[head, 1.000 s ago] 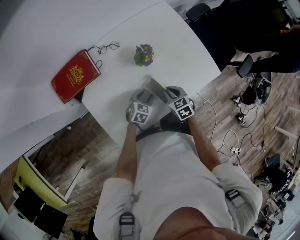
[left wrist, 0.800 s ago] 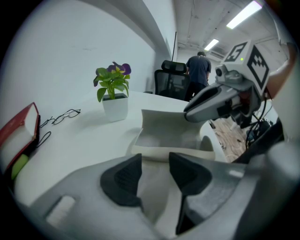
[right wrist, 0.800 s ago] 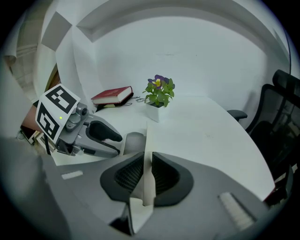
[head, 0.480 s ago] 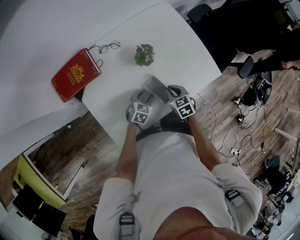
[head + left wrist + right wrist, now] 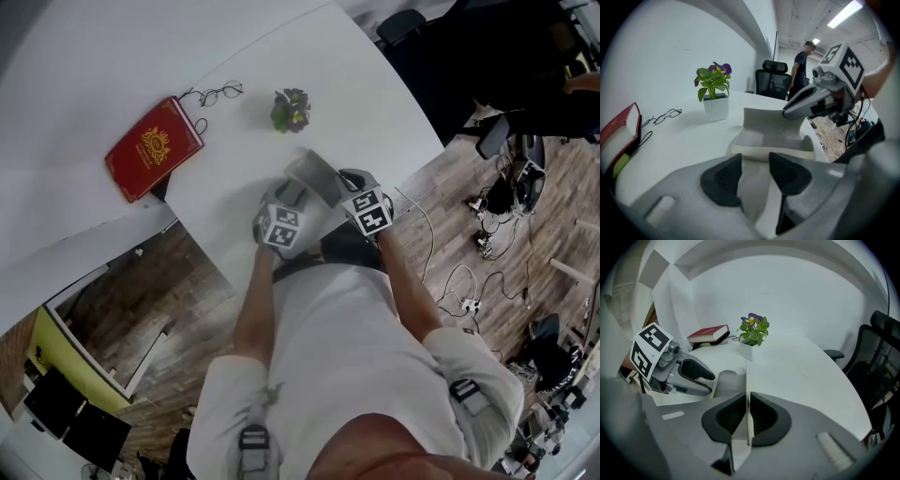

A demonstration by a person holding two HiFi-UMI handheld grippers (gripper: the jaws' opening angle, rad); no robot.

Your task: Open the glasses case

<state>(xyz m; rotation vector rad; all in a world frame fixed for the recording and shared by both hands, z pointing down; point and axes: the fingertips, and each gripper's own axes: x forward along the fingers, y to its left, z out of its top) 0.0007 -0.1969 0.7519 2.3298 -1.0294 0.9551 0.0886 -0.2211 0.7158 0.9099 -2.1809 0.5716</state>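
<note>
White-grey glasses case (image 5: 773, 140): on the table (image 5: 356, 94) at my 12 o'clock, close in, lid (image 5: 764, 117) standing up.

Right gripper (image 5: 748, 404): closed hard on the lid's thin edge.

Left gripper (image 5: 754, 171): jaws partway apart, near end of the base between the pads, apparently held.

Risks:
- The thin lid may crease or slip from my pinch.
- The base may lift if my left hold is loose.
- With the table edge near at 3 o'clock, the case could slide off.

Plant (image 5: 290, 110): 12 o'clock, beyond the case, well apart.
</note>
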